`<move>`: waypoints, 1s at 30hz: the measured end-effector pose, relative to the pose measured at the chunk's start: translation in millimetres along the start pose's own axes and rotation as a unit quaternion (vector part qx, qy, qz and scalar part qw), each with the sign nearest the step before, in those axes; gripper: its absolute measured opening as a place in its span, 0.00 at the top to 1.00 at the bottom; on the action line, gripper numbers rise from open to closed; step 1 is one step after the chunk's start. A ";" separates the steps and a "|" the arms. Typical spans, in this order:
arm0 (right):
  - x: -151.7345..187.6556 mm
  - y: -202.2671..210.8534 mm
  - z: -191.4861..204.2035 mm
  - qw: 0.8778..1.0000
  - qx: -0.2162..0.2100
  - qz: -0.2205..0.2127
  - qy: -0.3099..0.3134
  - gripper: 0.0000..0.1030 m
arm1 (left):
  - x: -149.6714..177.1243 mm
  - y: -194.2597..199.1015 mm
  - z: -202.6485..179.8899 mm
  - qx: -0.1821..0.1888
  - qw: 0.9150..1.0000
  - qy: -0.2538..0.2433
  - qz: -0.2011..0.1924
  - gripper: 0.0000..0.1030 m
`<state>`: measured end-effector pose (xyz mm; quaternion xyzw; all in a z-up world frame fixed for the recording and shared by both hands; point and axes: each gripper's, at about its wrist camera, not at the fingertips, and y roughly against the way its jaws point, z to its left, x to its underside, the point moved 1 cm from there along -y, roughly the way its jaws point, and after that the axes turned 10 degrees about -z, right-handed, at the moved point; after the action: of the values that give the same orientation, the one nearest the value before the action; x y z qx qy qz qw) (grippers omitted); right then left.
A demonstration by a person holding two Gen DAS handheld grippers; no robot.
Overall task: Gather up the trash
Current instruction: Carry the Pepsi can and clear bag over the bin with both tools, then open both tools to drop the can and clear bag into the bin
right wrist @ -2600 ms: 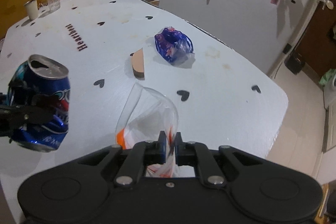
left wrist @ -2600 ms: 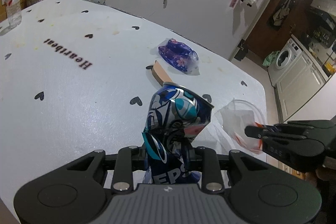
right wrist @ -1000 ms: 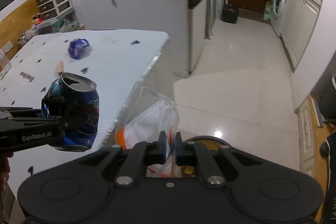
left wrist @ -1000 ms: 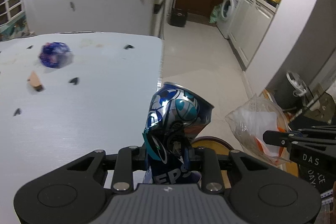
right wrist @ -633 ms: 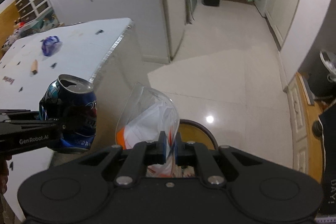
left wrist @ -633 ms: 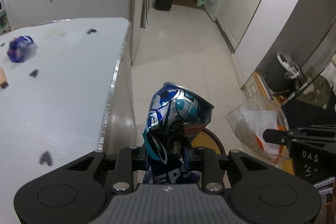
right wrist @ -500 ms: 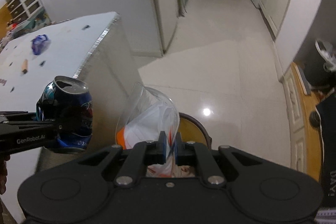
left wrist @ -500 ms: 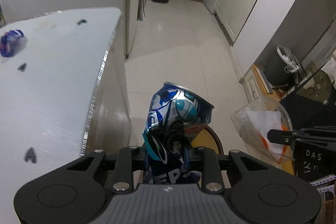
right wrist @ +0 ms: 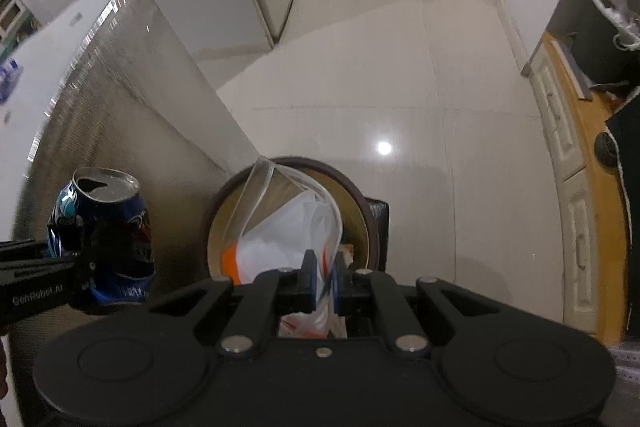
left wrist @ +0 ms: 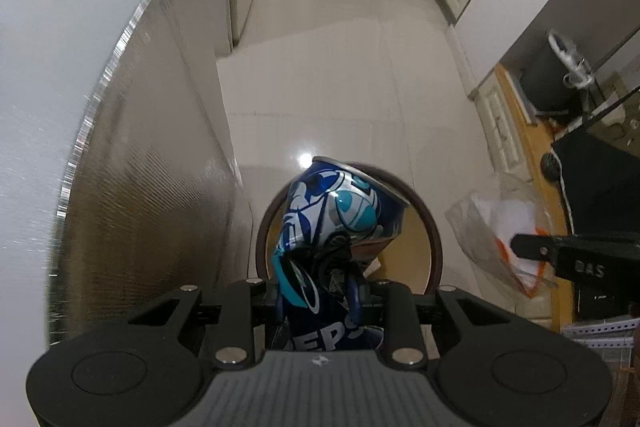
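Observation:
My left gripper [left wrist: 320,291] is shut on a crushed blue Pepsi can [left wrist: 340,215] and holds it over the round dark-rimmed trash bin [left wrist: 434,239] on the floor. The can also shows in the right wrist view [right wrist: 106,223], left of the bin. My right gripper [right wrist: 322,279] is shut on a clear plastic bag [right wrist: 292,223] with white and orange contents, held above the bin's rim [right wrist: 370,223]. The bag also shows in the left wrist view [left wrist: 500,227], right of the bin.
The white table [left wrist: 60,67] and its silvery side panel [right wrist: 132,115] stand close on the left of the bin. Glossy tiled floor [right wrist: 380,67] stretches ahead. A wooden ledge and dark objects [right wrist: 580,155] line the right side.
Both grippers have swung away from the table top and dropped toward the floor. The bin has come into view under the can and bag. Both grips are unchanged.

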<state>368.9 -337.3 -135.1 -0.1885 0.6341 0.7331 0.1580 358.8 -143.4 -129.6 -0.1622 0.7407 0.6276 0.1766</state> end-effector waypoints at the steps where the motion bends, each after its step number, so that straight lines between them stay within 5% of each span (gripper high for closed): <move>1: -1.6 -8.0 2.0 1.000 -0.001 0.006 0.008 0.93 | 0.2 -6.2 0.2 0.000 1.000 0.002 0.007 0.72; 11: -20.0 -94.5 16.8 0.994 -0.020 0.067 0.085 0.91 | 13.9 -59.2 9.6 -0.007 0.997 0.043 0.058 0.72; 20: -19.8 -166.5 32.5 0.971 -0.031 0.121 0.203 0.89 | 27.5 -108.0 13.6 -0.008 0.992 0.086 0.093 0.72; 30: -17.9 -220.6 43.7 0.962 -0.040 0.128 0.237 0.81 | 45.1 -146.5 13.8 -0.003 0.984 0.144 0.105 0.73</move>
<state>485.2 -261.7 -313.0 -0.2802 0.6428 0.7060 -0.0996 387.4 -154.0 -280.4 -0.1723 0.7695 0.6149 0.0010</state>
